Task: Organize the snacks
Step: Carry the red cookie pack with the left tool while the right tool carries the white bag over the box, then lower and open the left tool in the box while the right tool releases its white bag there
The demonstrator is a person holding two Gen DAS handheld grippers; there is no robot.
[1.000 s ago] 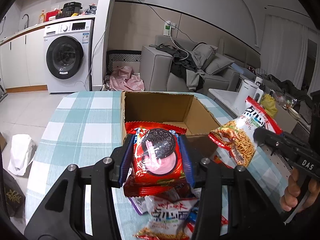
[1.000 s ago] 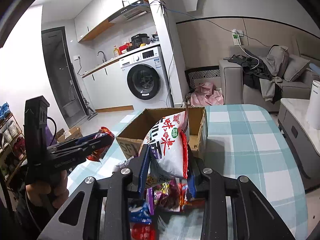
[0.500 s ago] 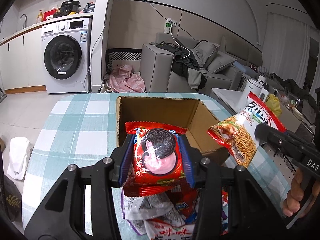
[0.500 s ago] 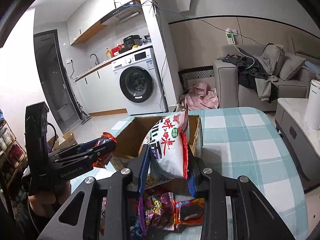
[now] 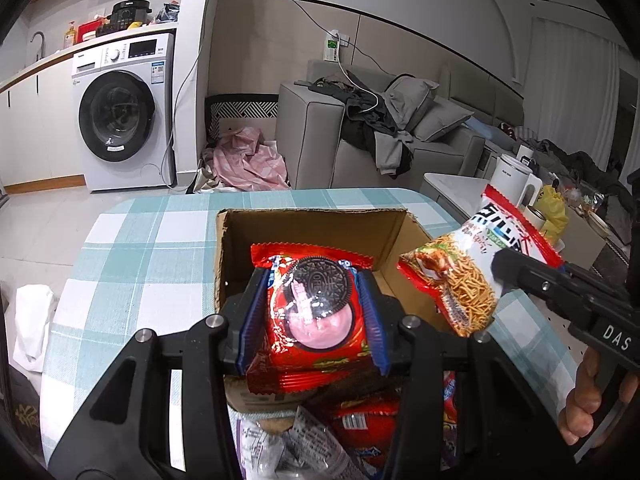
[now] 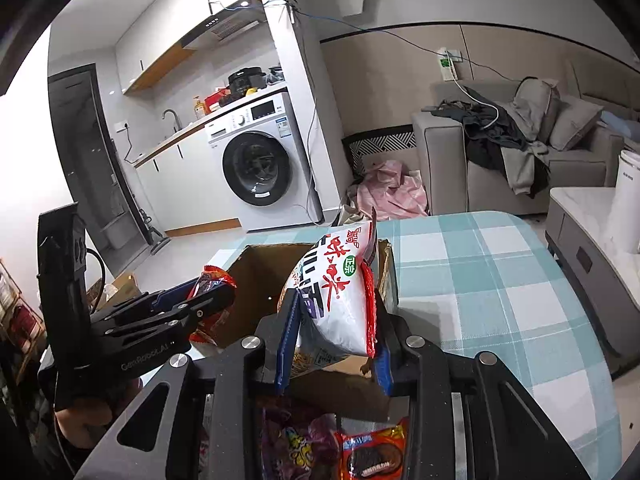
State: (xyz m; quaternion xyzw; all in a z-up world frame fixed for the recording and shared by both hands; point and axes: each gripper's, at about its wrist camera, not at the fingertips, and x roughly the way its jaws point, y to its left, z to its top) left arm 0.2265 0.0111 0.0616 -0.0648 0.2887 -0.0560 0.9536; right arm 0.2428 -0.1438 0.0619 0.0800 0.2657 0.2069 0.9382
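Observation:
My left gripper [image 5: 316, 312] is shut on a red cookie packet [image 5: 312, 320] and holds it over the near edge of the open cardboard box [image 5: 280, 232]. My right gripper [image 6: 332, 332] is shut on a white and red noodle snack bag [image 6: 340, 292], held above the box's right side [image 6: 256, 276]. The bag also shows in the left wrist view [image 5: 468, 268]. Several snack packets [image 5: 352, 428] lie on the checked table below both grippers; they also show in the right wrist view [image 6: 320, 440].
The teal checked table [image 6: 500, 288] extends right of the box. A grey sofa [image 5: 320, 136], a washing machine [image 5: 120, 112] and a side table with a white kettle [image 5: 516, 176] stand beyond it.
Both grippers have moved forward with their packets, from above the snack pile to over the box. The box now looks nearer and larger.

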